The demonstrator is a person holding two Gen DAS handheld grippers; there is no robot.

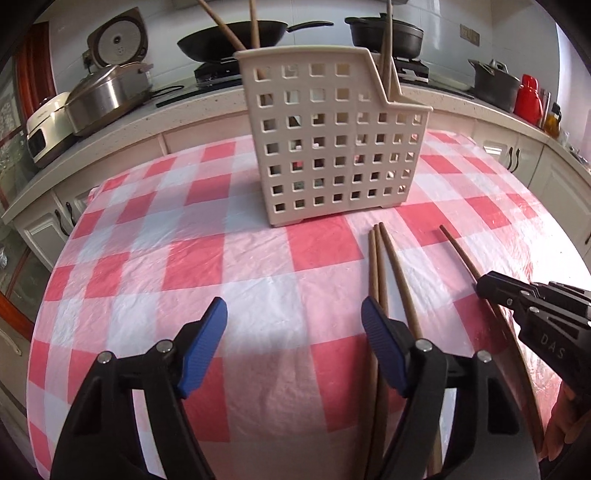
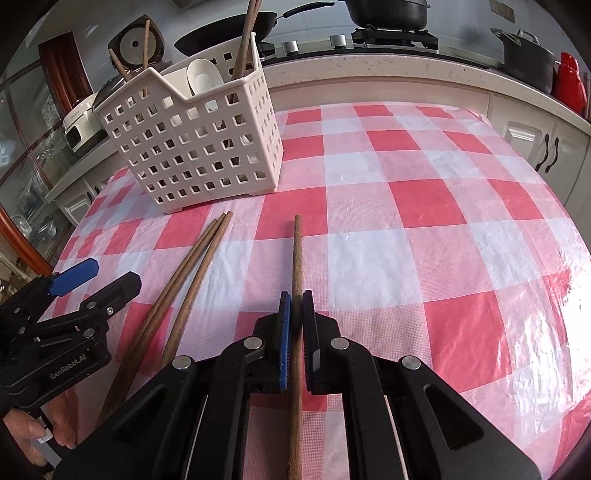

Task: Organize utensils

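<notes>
A beige perforated utensil caddy (image 1: 332, 140) stands on the checked tablecloth; in the right wrist view the caddy (image 2: 199, 147) holds several brown chopsticks and a white spoon (image 2: 203, 79). Three brown chopsticks (image 1: 380, 266) lie together in front of it, also seen in the right wrist view (image 2: 192, 266). A single chopstick (image 2: 296, 258) lies apart to their right. My right gripper (image 2: 296, 306) is shut on this single chopstick at table level; it also shows in the left wrist view (image 1: 480, 286). My left gripper (image 1: 293, 321) is open and empty, its right finger over the three chopsticks.
The table (image 2: 424, 206) carries a red and white checked cloth. Behind it a counter holds a rice cooker (image 1: 110, 88), a wok (image 1: 232, 38), black pots (image 1: 388, 33) and a red bottle (image 1: 528, 94). Cabinets (image 2: 546, 147) stand at the right.
</notes>
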